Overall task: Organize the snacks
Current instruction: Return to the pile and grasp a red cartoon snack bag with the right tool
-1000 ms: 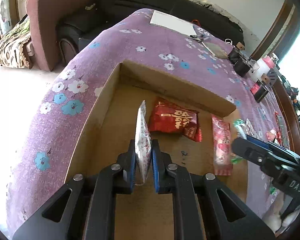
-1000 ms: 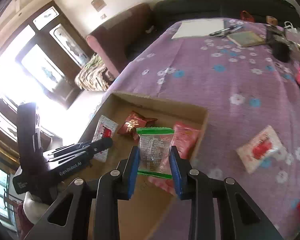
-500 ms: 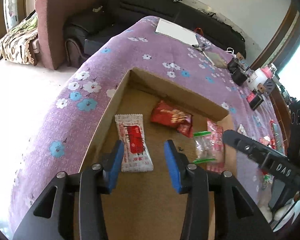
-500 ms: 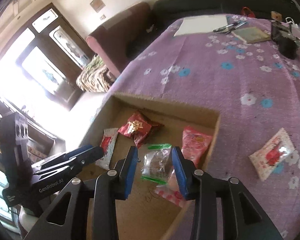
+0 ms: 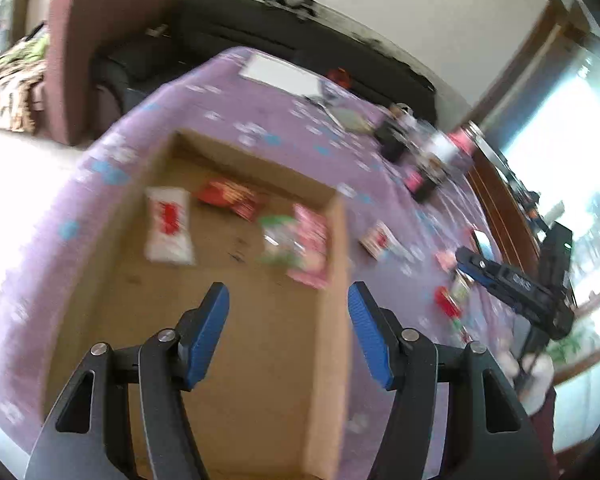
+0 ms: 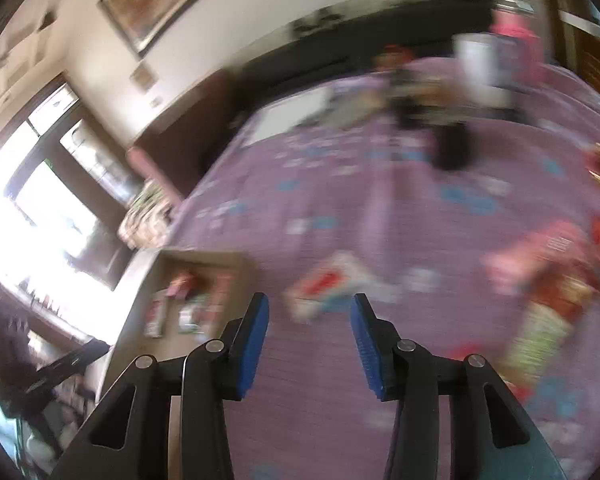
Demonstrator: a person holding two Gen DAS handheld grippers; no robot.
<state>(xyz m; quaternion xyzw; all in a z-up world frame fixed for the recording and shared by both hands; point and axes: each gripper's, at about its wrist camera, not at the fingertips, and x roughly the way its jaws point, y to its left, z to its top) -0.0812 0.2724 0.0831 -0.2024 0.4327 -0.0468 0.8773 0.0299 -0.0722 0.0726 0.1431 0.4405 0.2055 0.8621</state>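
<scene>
A shallow cardboard box (image 5: 332, 264) lies on the purple flowered cloth. In it are a white and red packet (image 5: 168, 226), a dark red packet (image 5: 230, 198), a clear green-edged packet (image 5: 278, 240) and a pink packet (image 5: 310, 240). My left gripper (image 5: 288, 312) is open and empty above the box's near part. My right gripper (image 6: 308, 320) is open and empty above the cloth, right of the box (image 6: 204, 258). A white and red packet (image 6: 328, 284) lies just beyond its fingertips. Both views are blurred.
More snack packets lie on the cloth at the right (image 6: 556, 256). Bottles and dark items stand at the table's far side (image 5: 440, 148). A white sheet (image 5: 280, 74) lies at the far end, with a dark sofa (image 5: 308, 56) behind.
Both grippers have let go of their packets, which now lie in the box. Both have pulled back and opened wide. The right gripper has swung right, over the cloth.
</scene>
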